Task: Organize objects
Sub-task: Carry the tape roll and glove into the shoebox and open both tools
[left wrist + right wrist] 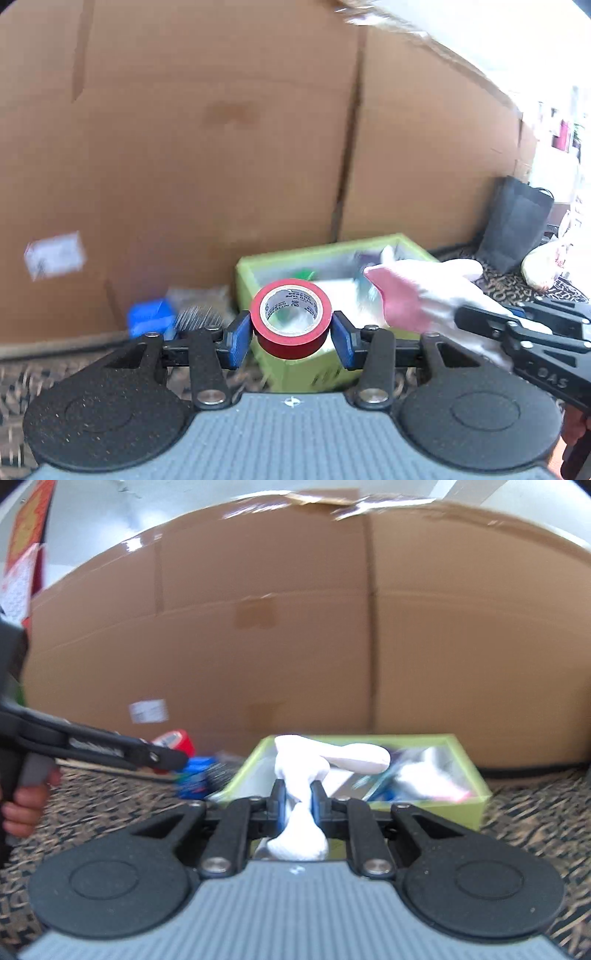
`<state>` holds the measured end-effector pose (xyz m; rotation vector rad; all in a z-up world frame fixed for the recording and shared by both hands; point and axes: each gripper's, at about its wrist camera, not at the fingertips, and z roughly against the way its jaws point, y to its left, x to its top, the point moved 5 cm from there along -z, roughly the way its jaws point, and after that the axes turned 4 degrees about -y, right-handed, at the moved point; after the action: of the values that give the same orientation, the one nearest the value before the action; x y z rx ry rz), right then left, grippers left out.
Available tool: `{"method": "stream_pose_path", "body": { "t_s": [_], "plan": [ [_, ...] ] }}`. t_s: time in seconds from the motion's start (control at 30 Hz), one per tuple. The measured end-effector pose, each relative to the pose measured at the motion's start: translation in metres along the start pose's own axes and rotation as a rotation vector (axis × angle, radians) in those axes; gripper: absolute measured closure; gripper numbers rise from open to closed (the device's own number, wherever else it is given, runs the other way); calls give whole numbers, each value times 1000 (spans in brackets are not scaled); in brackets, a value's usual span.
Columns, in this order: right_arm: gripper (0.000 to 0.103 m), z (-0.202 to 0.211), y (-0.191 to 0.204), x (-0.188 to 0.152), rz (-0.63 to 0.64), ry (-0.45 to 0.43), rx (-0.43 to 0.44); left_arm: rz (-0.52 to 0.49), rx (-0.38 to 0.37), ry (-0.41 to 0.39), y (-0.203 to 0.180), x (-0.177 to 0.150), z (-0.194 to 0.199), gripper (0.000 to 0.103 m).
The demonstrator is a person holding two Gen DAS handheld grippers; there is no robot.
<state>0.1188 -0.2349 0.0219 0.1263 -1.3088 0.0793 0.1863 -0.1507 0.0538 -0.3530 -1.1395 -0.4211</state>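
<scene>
Left tongs (291, 330) pinching a red roll of vinyl tape (291, 319) before a lime green open box (258, 266), right tongs (297, 797) pinching a white plush rabbit toy (301, 768) above that box's near edge, carpeted floor (535, 823) below

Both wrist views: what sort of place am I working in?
Probably a lived-in room used for storage, worked at floor level: patterned carpet, a big cardboard box as backdrop, a green bin of odds and ends, a black bag.
</scene>
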Motion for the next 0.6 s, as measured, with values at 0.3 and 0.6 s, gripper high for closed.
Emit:
{"method": "stream_pose_path", "body": {
  "t_s": [0.3,0.6],
  "plan": [
    [90,-49,-60,33,71,-67,-195,36,-70,4,-34,31,-82,54],
    [84,-124,-89,1,60,67,-253,58,-85,0,-30,8,-134,15]
  ]
}}
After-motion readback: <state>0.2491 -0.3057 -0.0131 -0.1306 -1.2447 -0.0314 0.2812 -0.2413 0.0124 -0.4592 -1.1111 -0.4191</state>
